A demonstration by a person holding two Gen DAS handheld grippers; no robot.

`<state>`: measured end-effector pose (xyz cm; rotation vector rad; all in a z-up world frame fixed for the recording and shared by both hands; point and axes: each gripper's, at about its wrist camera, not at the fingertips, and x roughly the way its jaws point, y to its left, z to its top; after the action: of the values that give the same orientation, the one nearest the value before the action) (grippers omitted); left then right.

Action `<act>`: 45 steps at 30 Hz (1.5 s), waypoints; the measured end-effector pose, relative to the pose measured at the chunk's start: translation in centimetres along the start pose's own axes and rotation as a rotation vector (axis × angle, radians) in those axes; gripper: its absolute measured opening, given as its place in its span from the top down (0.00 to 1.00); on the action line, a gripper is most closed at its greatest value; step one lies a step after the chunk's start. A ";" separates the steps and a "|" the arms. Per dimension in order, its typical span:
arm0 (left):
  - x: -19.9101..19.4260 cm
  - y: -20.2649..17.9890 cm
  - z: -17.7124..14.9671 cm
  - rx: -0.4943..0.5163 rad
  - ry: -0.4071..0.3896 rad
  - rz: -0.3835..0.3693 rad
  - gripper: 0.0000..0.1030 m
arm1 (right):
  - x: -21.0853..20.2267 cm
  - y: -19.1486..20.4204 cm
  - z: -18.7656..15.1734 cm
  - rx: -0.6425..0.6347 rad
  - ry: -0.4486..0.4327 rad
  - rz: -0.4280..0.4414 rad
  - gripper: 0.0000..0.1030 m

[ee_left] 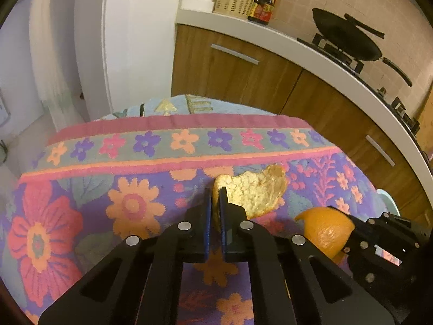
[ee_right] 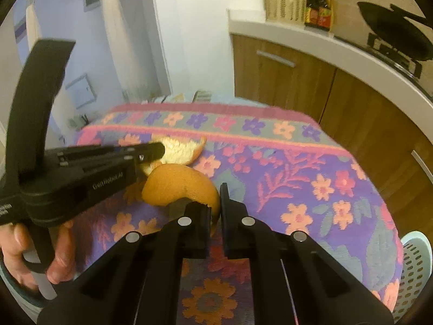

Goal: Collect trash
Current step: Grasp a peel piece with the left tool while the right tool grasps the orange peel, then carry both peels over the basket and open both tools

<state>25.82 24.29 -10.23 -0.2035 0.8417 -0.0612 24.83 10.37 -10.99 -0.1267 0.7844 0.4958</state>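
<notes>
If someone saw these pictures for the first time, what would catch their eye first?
Probably the loud floral tablecloth, and on it two orange peels: the left gripper pinches one peel showing its pale inside, the right gripper the other, orange side up. A black wok sits on the stove behind.

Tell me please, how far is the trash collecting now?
Nothing looks binned yet. In hand: the left tool is shut on the pith-side-up peel, and the right tool is shut on the orange-side-up peel, both still near the flowered tablecloth. Left: carry both to the pale perforated basket at the table's edge, probably the bin.
</notes>
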 end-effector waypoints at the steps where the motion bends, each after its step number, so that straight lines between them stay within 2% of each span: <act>1: -0.1 -0.1 0.0 0.000 -0.008 -0.005 0.97 | -0.4 -0.1 0.0 0.003 -0.018 -0.001 0.96; 6: -1.0 0.0 0.3 -0.022 -0.055 -0.039 0.98 | -2.4 -0.4 -0.1 0.011 -0.122 -0.048 0.96; 10: -2.4 0.4 0.5 -0.045 -0.105 -0.092 0.98 | -2.7 -1.5 0.2 0.052 -0.139 -0.065 0.96; 14: -3.4 0.0 0.6 -0.039 -0.150 -0.120 0.98 | -3.1 -2.6 0.3 0.093 -0.157 -0.087 0.96; 17: -3.9 -0.9 0.5 -0.017 -0.169 -0.141 0.98 | -4.3 -3.2 0.4 0.104 -0.205 -0.127 0.96; 19: -4.3 -1.8 0.4 0.015 -0.182 -0.127 0.98 | -5.5 -3.9 0.3 0.121 -0.233 -0.155 0.96; 22: -5.8 -4.5 0.4 0.085 -0.214 -0.065 0.98 | -8.9 -6.2 -0.7 0.196 -0.278 -0.150 0.96; 29: -10.0 -15.0 -0.9 0.233 -0.253 -0.221 0.98 | -16.8 -12.3 -4.6 0.278 -0.324 -0.251 0.96; 31: -10.3 -17.9 -1.7 0.264 -0.251 -0.247 0.98 | -19.0 -14.2 -5.7 0.304 -0.327 -0.306 0.96; 36: -9.7 -23.8 -3.1 0.296 -0.220 -0.325 0.98 | -21.6 -18.6 -8.8 0.397 -0.274 -0.362 0.96; 39: -9.0 -26.9 -4.0 0.330 -0.196 -0.354 0.98 | -21.5 -21.7 -10.7 0.474 -0.184 -0.366 0.96; 41: -8.5 -28.8 -4.6 0.353 -0.181 -0.362 0.98 | -20.6 -24.0 -12.0 0.528 -0.088 -0.389 0.96; 45: -7.3 -32.0 -5.7 0.401 -0.149 -0.362 0.98 | -18.8 -27.4 -14.5 0.655 0.035 -0.367 0.95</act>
<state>17.57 -6.91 -2.04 0.0198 0.6212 -0.5434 17.15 -25.02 -9.94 0.3260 0.8996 -0.1245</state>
